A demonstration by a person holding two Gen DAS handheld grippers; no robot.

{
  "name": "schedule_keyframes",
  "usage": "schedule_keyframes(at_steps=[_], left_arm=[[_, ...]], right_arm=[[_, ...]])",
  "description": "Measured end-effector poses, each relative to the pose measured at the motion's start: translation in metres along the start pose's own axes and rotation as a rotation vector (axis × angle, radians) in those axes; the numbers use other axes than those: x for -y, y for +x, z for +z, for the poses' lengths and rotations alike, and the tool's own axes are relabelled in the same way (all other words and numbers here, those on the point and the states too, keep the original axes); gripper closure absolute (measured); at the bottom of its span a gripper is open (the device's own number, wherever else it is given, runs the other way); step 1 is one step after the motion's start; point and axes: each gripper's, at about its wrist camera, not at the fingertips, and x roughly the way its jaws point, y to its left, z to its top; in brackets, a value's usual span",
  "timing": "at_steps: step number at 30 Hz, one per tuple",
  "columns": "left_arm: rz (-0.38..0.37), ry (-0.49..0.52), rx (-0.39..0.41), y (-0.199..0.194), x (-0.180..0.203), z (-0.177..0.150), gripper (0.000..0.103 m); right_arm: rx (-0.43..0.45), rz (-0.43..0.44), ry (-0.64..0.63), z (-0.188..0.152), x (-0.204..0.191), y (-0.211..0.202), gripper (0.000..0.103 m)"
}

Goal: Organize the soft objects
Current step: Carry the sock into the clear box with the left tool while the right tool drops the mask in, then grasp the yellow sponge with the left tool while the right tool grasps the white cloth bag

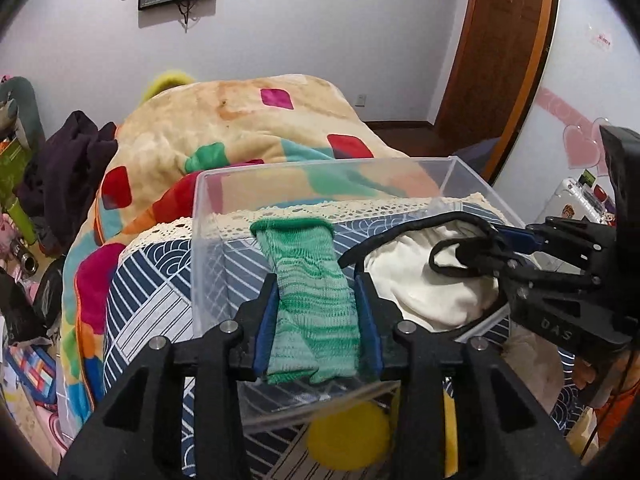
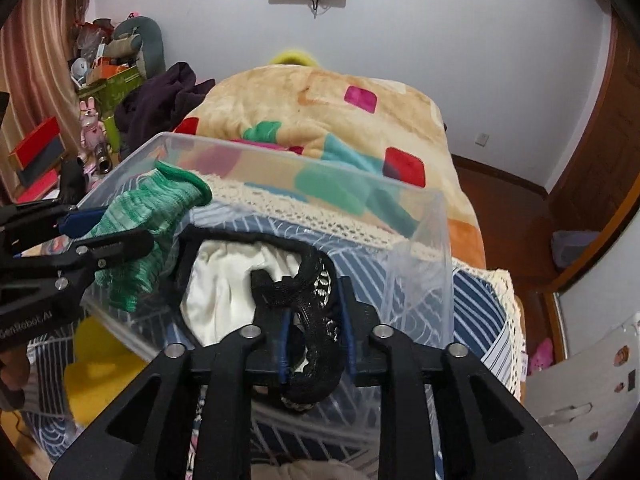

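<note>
In the lower middle of the left wrist view, the left gripper (image 1: 316,320) has its jaws clenched on a green knitted sock (image 1: 310,304), which stretches from the jaws up toward the centre of the frame, over the clear plastic box (image 1: 320,170). To the right of the sock, a white garment with black trim (image 1: 424,276) lies inside the same box. At the right edge of this view the right gripper (image 1: 496,248) comes in from the side, its jaws grasping the black trim of that garment.

In the right wrist view, the right gripper (image 2: 316,332) sits at the lower middle and pinches a black lace part of the garment (image 2: 320,340), while the white cloth (image 2: 228,280) spreads to the left inside the box (image 2: 420,232). The left gripper (image 2: 100,232) shows at the left edge, holding the sock (image 2: 156,216).

The box stands on a blue patterned cover with lace edge (image 1: 152,276) on the bed. Behind it, in the upper middle, lies a beige blanket with coloured squares (image 1: 240,120).
</note>
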Motion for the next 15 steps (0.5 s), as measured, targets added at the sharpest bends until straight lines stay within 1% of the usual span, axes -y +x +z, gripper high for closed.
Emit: schedule_keyframes(at_steps=[1,2,4,5,6,7,11,14,15], left_arm=[[-0.005,-0.003,0.002,-0.002,0.000,0.000,0.064],[-0.010,-0.008,0.006,-0.004,-0.001,-0.001,0.064],[-0.022,-0.016,0.016,-0.009,-0.001,-0.002,0.058],[-0.021,-0.021,0.027,-0.013,-0.001,-0.002,0.053],[-0.019,-0.024,0.034,-0.015,-0.001,-0.002,0.050],[-0.021,-0.025,0.040,-0.018,-0.001,-0.003,0.049],[-0.020,-0.022,0.075,-0.034,0.002,-0.004,0.041],[0.005,-0.004,0.125,-0.051,0.005,-0.006,0.033],[0.018,0.006,0.141,-0.056,0.006,-0.007,0.027]], right_arm=[[-0.001,0.005,0.002,-0.002,0.001,-0.004,0.071],[0.002,0.014,0.007,-0.002,0.002,-0.004,0.068],[0.017,0.013,0.012,-0.003,0.002,-0.010,0.054],[0.031,0.006,0.020,-0.004,0.002,-0.014,0.051],[0.048,0.008,0.030,-0.005,0.003,-0.019,0.045],[0.059,0.012,0.038,-0.006,0.004,-0.023,0.040],[0.112,0.009,0.053,-0.010,0.004,-0.041,0.035],[0.155,-0.002,0.044,-0.011,0.002,-0.054,0.028],[0.173,-0.006,0.042,-0.011,0.001,-0.059,0.026]])
